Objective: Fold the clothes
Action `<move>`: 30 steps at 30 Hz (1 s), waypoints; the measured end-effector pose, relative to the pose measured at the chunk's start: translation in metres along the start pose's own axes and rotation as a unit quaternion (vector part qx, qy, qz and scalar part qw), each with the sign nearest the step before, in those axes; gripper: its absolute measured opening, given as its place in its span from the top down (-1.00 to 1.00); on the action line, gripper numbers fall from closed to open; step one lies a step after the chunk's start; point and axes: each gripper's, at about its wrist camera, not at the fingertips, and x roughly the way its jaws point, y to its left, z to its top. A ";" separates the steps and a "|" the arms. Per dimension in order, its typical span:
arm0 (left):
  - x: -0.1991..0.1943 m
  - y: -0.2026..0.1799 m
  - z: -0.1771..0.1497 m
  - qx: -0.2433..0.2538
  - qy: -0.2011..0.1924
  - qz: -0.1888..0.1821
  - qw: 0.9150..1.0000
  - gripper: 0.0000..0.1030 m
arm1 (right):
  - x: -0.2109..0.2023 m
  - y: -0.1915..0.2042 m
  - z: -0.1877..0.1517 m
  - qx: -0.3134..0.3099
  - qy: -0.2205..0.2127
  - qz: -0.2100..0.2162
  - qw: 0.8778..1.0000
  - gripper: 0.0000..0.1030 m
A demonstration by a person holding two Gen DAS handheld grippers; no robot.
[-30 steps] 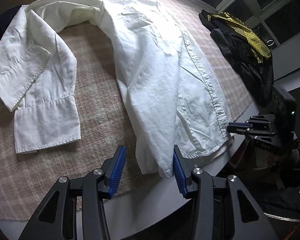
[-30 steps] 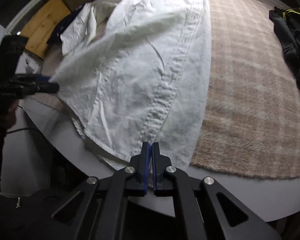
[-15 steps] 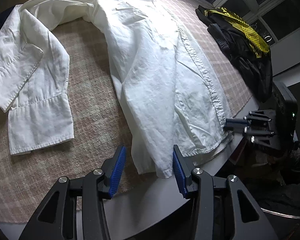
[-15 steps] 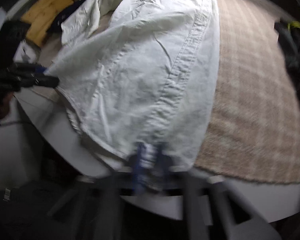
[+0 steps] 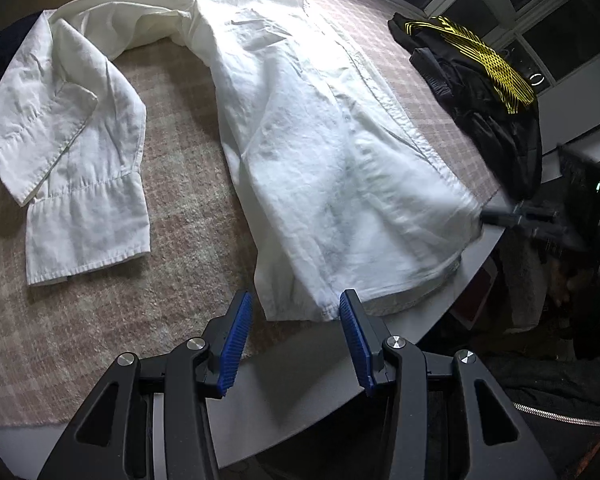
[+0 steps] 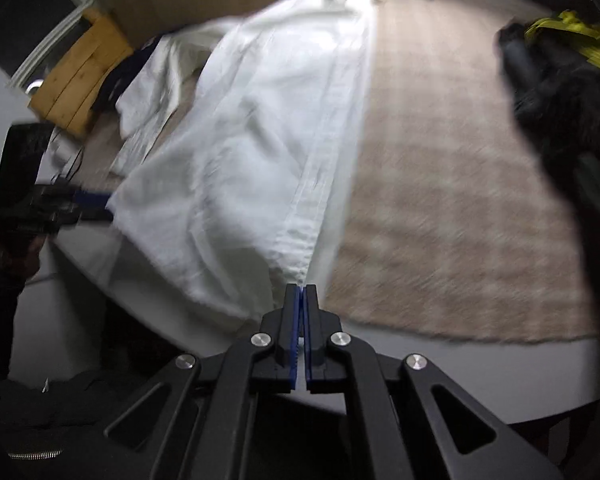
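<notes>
Right gripper [image 6: 300, 292] fingers pinched on the white shirt [image 5: 320, 152] hem — left gripper [image 5: 296, 312] fingers half-open, holding nothing

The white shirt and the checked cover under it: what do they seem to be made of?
White shirt: looks like thin woven cotton, matte; it shows fine creases, stitched cuffs and a flat button placket. The fibre itself cannot be confirmed. Checked cover: seems a soft, slightly fuzzy woven textile, matte, in beige-pink checks with a nappy surface; perhaps a wool or cotton blend.
</notes>
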 end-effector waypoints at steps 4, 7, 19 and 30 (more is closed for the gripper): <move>0.006 0.006 0.008 -0.011 -0.005 -0.003 1.000 0.08 | 0.012 0.017 -0.007 -0.052 0.031 -0.026 0.998 0.96; 0.018 0.008 0.016 -0.017 0.000 -0.007 1.000 0.14 | 0.008 0.005 0.003 -0.022 0.020 -0.023 0.999 0.90; -0.006 -0.009 0.021 -0.018 -0.031 -0.019 0.999 0.90 | 0.023 0.022 0.011 -0.054 0.028 -0.014 0.998 0.99; 0.016 -0.025 -0.001 -0.010 -0.030 -0.015 0.999 0.90 | -0.004 0.012 0.056 -0.066 0.031 -0.067 0.995 0.85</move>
